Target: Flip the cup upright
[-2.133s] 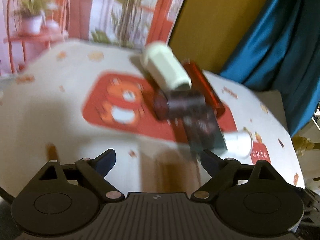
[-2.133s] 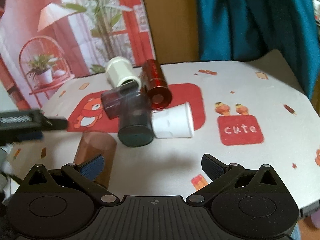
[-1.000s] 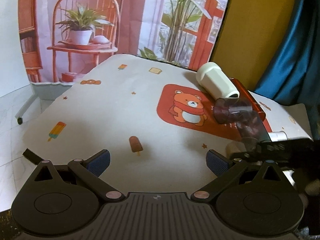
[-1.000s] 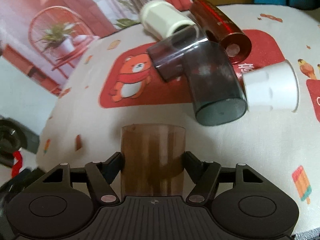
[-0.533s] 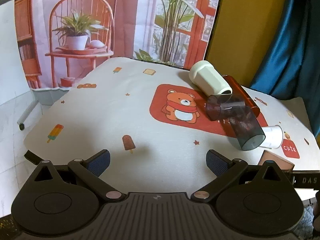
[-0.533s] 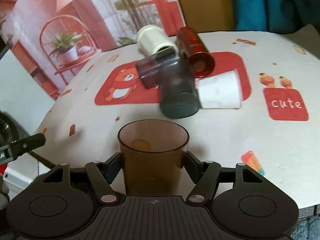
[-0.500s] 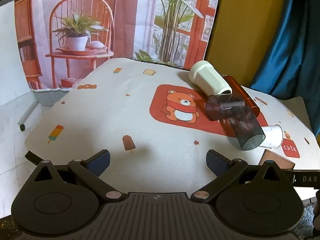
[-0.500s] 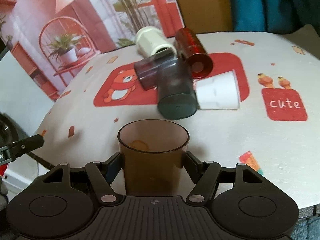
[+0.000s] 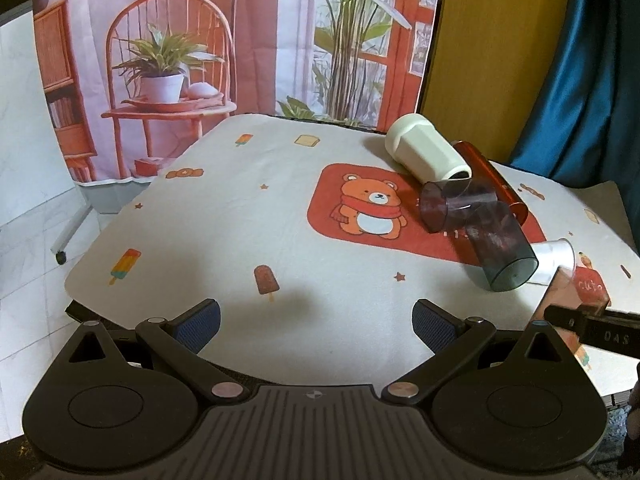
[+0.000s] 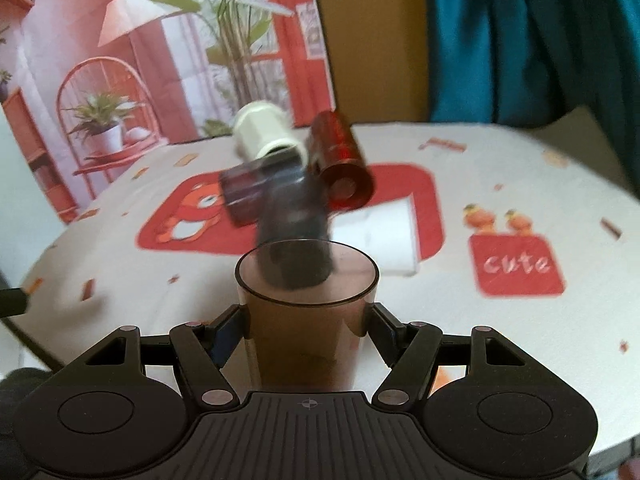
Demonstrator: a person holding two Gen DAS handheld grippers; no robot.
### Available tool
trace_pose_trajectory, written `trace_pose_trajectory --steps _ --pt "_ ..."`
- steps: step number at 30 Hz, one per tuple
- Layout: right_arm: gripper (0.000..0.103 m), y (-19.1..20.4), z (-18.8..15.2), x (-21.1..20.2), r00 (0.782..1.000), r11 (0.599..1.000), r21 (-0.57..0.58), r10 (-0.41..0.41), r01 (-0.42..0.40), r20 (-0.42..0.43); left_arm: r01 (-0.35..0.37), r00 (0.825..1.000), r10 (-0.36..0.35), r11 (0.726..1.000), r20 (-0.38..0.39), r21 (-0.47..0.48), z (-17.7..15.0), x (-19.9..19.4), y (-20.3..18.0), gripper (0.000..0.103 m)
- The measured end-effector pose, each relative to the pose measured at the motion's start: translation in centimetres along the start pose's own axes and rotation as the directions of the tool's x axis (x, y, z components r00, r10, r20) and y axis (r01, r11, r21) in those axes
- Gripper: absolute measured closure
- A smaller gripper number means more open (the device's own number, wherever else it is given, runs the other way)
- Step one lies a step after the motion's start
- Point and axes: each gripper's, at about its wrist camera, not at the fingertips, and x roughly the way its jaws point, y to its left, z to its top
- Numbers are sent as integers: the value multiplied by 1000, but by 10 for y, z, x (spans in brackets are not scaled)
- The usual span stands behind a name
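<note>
My right gripper (image 10: 306, 332) is shut on a translucent brown cup (image 10: 306, 312), held upright with its open mouth up, over the near part of the table. The same brown cup (image 9: 568, 292) shows at the right edge of the left wrist view, with the right gripper's finger across it. My left gripper (image 9: 316, 322) is open and empty over the table's near left edge. Several cups lie on their sides in a heap: a cream cup (image 9: 426, 152), a dark red cup (image 10: 340, 160), a purple cup (image 9: 456, 206), a dark grey cup (image 9: 500, 250) and a white cup (image 10: 384, 236).
The table (image 9: 224, 208) has a white cloth with a red bear mat (image 9: 372, 204) and a red "cute" patch (image 10: 516, 266). A printed backdrop (image 9: 200, 40) stands behind it, a blue curtain (image 10: 532, 36) at the right. The table's front edge is close under both grippers.
The right gripper closed on the brown cup, which stood mouth down, and turned it mouth up; now it moves, with the view blurred. The left gripper drew back left and holds still.
</note>
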Motion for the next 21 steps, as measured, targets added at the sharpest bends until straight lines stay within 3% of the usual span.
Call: trace_pose_trajectory --steps 4,17,21 --pt "39 -1 -3 4 999 1000 -22 -11 11 31 -12 1000 12 1000 -8 3 0 0 -1 0" --pt "38 -2 -10 -4 999 1000 0 9 -9 -35 11 1000 -10 999 -10 49 0 -9 -11 0" --pt "13 1 -9 -10 1000 1000 -2 17 -17 -26 25 1000 -25 997 3 73 1 -15 -16 0"
